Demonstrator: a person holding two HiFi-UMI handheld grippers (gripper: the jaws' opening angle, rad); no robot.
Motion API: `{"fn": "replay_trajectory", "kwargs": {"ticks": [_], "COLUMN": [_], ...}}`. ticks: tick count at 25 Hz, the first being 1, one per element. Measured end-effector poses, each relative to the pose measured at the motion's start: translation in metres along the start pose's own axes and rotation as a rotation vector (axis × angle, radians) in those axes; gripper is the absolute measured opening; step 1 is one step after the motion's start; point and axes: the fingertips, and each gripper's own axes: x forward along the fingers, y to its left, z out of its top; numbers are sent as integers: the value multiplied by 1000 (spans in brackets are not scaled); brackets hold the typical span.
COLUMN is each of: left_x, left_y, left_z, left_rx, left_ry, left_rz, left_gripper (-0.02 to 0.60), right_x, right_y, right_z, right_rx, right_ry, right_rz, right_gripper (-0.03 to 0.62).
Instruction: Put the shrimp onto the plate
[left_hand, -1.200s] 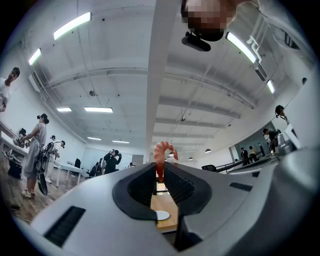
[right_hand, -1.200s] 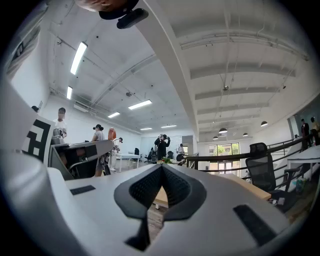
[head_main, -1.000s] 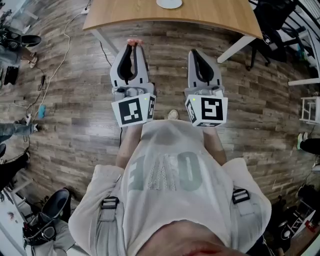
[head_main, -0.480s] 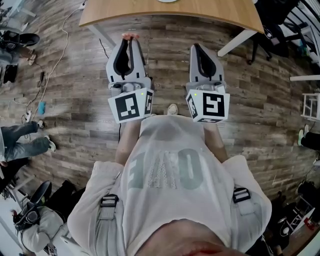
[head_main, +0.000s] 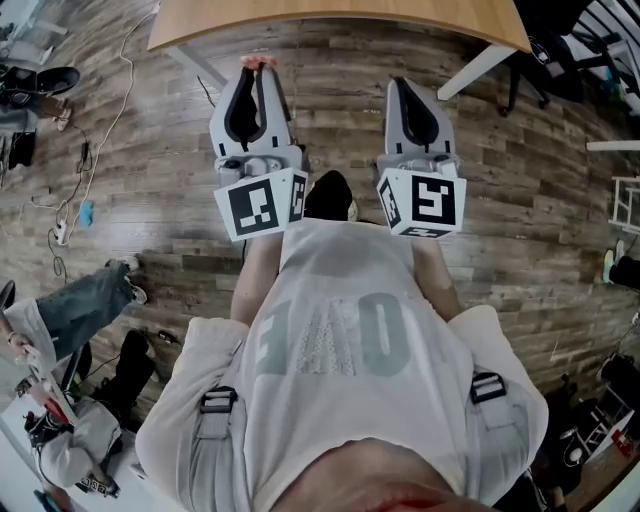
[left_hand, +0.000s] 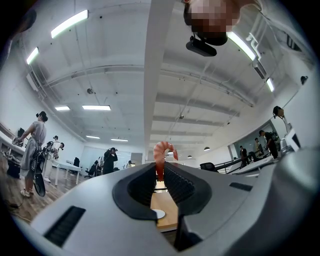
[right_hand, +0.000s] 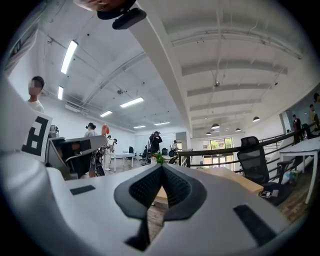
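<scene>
A pink curled shrimp (left_hand: 161, 155) sticks up from the tips of my left gripper (left_hand: 160, 170), which is shut on it. In the head view the shrimp (head_main: 258, 62) shows at the tip of the left gripper (head_main: 258, 72), just short of the wooden table (head_main: 340, 18). Between the left jaws, lower down, a small white plate (left_hand: 159, 214) lies on the table top (left_hand: 167, 207). My right gripper (head_main: 398, 86) is held level beside the left one. Its jaws meet with nothing between them (right_hand: 161, 167). From the right gripper view, the shrimp (right_hand: 105, 130) shows at the left.
The table's white legs (head_main: 470, 70) stand on the wood floor. A black office chair (head_main: 535, 45) is at the top right. Cables (head_main: 100, 150) run across the floor at the left, where a person's legs (head_main: 85, 305) and bags (head_main: 70, 450) are. My shoe (head_main: 330, 195) shows between the grippers.
The table edge has slid toward the top of the head view and the plate has left it. Both grippers sit a little higher. My foot has stepped forward. A person at left moved in.
</scene>
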Motion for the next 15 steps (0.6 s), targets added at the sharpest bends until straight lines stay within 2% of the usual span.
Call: {"fn": "replay_trajectory", "kwargs": {"ticks": [7,15], "left_x": [27,79], "left_y": [-6,-9], "left_z": [-16,-38], "left_rx": [-16,-39], "left_ry": [13,14], "left_rz": [-24,-42], "left_gripper": [52,52], "right_x": [18,62], "right_y": [-10,-35], "right_z": [-4,-10], "right_rx": [-13,-33], "right_ry": [10,25], "right_rz": [7,1], "right_gripper": [18,18]}}
